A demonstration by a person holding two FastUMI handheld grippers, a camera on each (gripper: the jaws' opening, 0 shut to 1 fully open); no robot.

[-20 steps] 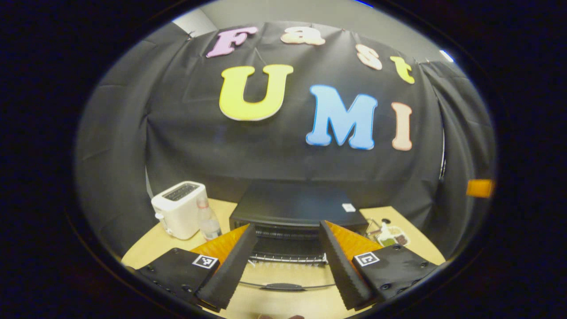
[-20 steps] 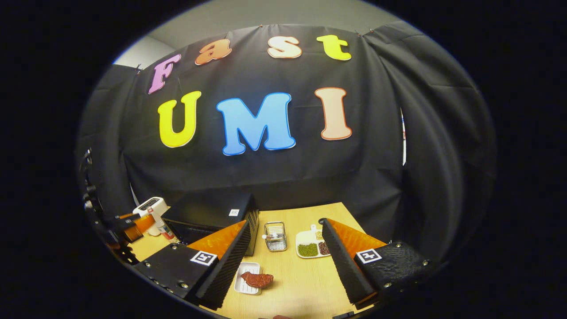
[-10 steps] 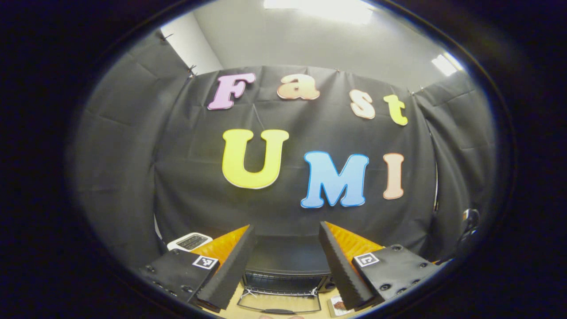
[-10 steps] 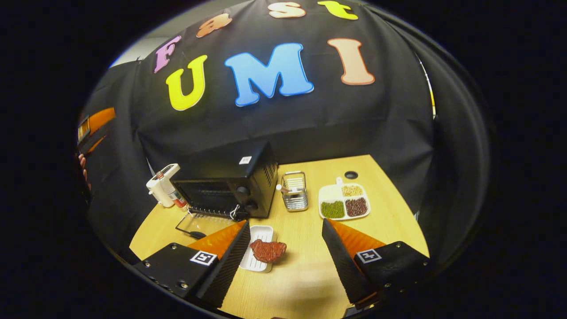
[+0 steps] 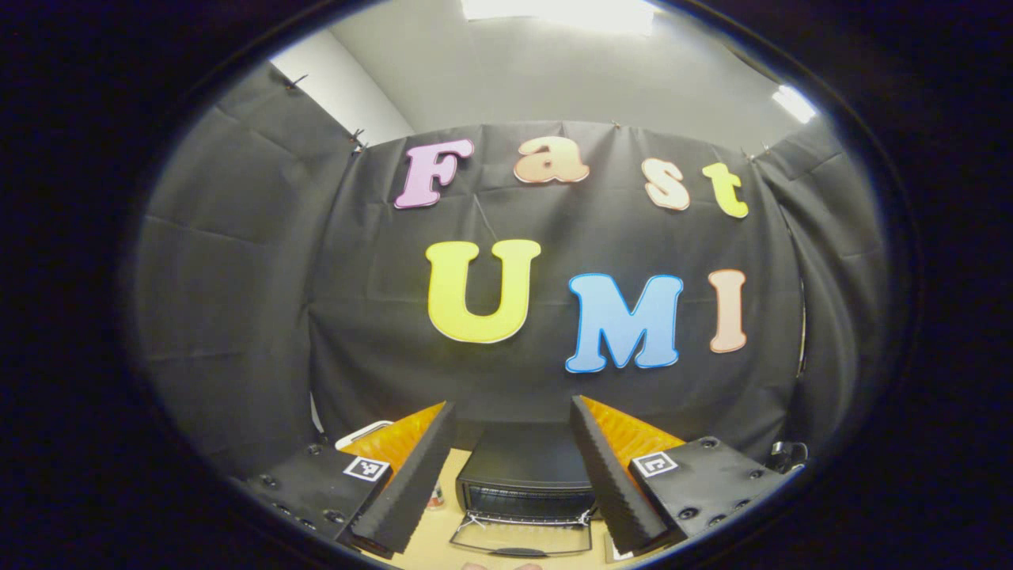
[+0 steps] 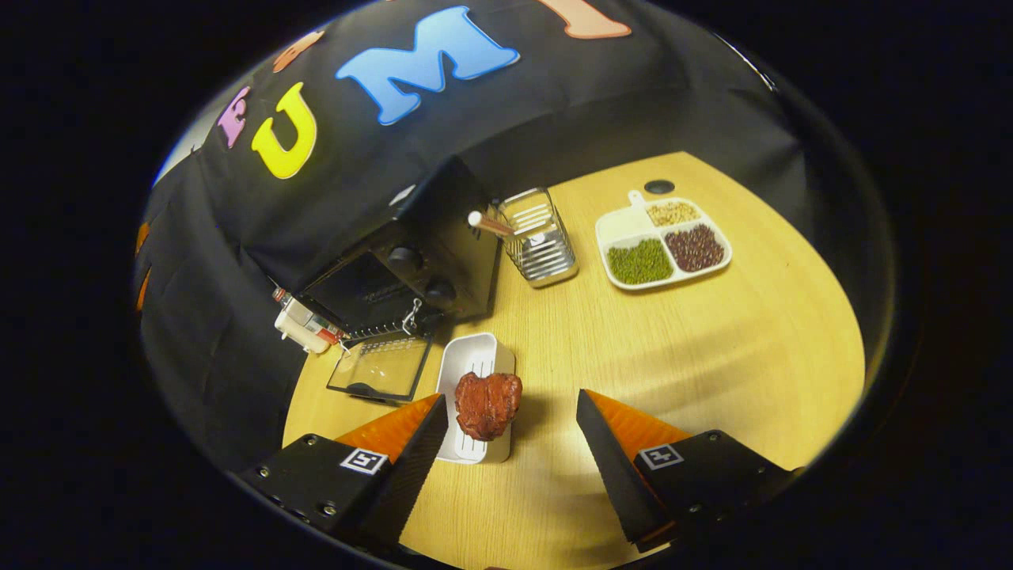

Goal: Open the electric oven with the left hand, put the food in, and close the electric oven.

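1. Meat (image 6: 487, 404), the food for the oven, lies on a white tray (image 6: 472, 366) on the table (image 6: 712, 340), just ahead of my right gripper (image 6: 506, 443) and a touch toward its left finger. The jaws are spread wide and hold nothing.

2. Ahead and to the left of that gripper the electric oven (image 6: 404, 253) stands with its glass door (image 6: 381, 368) folded down flat onto the table, so I judge the opening done and the pick-up of the food to be the step in hand.

3. To do it well, I would bring the right gripper down so the fingers straddle the meat across its narrow width, keep the tips clear of the tray's rim, then close gently: the piece looks soft and may sag or slip.

4. My left gripper (image 5: 510, 483) is held high and back, fingers wide apart and empty; the oven (image 5: 526, 475) and its lowered door (image 5: 522, 538) sit low between its fingers, well ahead.

5. Small square coded markers sit on the gripper bodies; a white sticker on the oven's top is too small to read. I can make out no brand.
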